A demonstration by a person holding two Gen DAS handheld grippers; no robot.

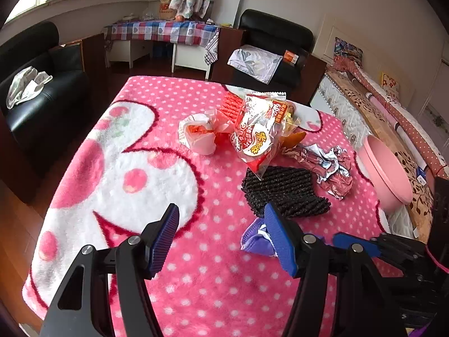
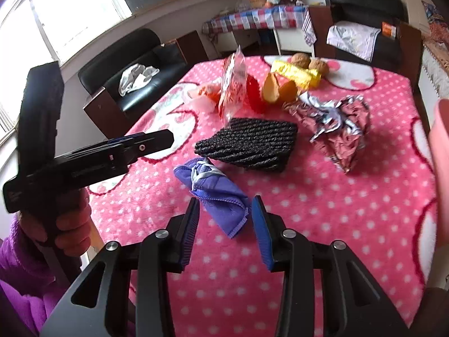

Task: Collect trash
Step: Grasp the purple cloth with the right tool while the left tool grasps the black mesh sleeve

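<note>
Left tongs [image 1: 221, 237]: spread wide, holding nothing, above the pink dotted tabletop [image 1: 213, 295]. Right tongs [image 2: 226, 231]: partly open, empty, with the near end of the purple cloth [image 2: 216, 188] lying between the fingertips; contact cannot be told.

Trash lies in a loose cluster on the tabletop's far half:
- black mesh pad [image 2: 249, 144], just beyond the purple cloth;
- crumpled foil wrapper [image 2: 336, 125], right of the pad;
- printed snack bag [image 1: 259, 132], standing behind the pad;
- crumpled white-and-orange wrapper [image 1: 200, 134], left of the bag.

Container: pink basin [image 1: 387, 174] at the tabletop's right edge. Its inside is not visible.
</note>
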